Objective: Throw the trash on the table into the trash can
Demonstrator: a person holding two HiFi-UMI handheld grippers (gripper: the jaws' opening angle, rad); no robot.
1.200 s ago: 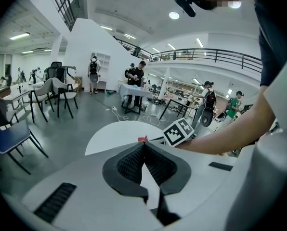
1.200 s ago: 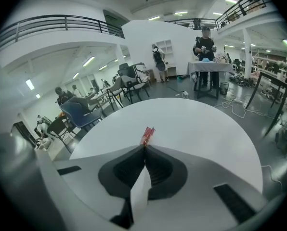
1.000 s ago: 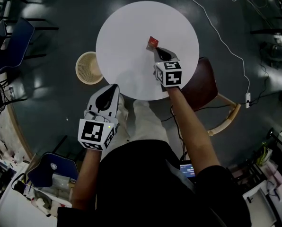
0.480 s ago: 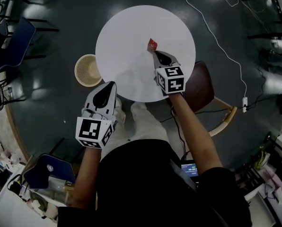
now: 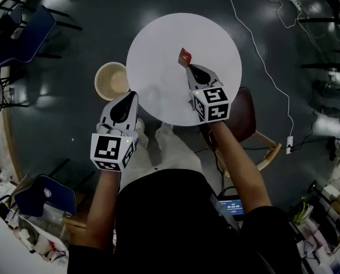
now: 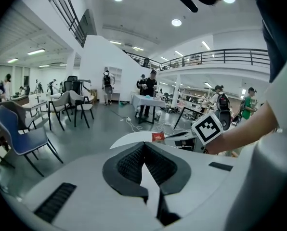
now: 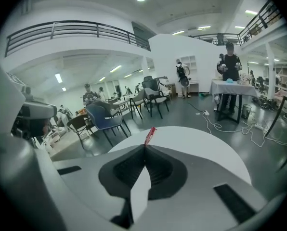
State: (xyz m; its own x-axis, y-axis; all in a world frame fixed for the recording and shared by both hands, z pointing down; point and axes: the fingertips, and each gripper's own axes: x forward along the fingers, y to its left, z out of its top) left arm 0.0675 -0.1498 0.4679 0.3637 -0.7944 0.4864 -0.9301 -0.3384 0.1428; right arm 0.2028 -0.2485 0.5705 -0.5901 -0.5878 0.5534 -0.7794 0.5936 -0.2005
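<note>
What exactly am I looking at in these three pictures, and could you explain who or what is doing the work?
There is no robot here. A person holds a white two-jaw gripper in each hand, and each gripper carries a cube with square markers. The overhead picture comes from a camera on the person's head, looking steeply down. The other two come from cameras riding on the grippers, looking along their jaws. Below stands a round white table, with a beige woven trash basket on the floor beside it. The right gripper is shut on a small red wrapper, pinched at its tips over the table. The left gripper is shut and holds nothing.
</note>
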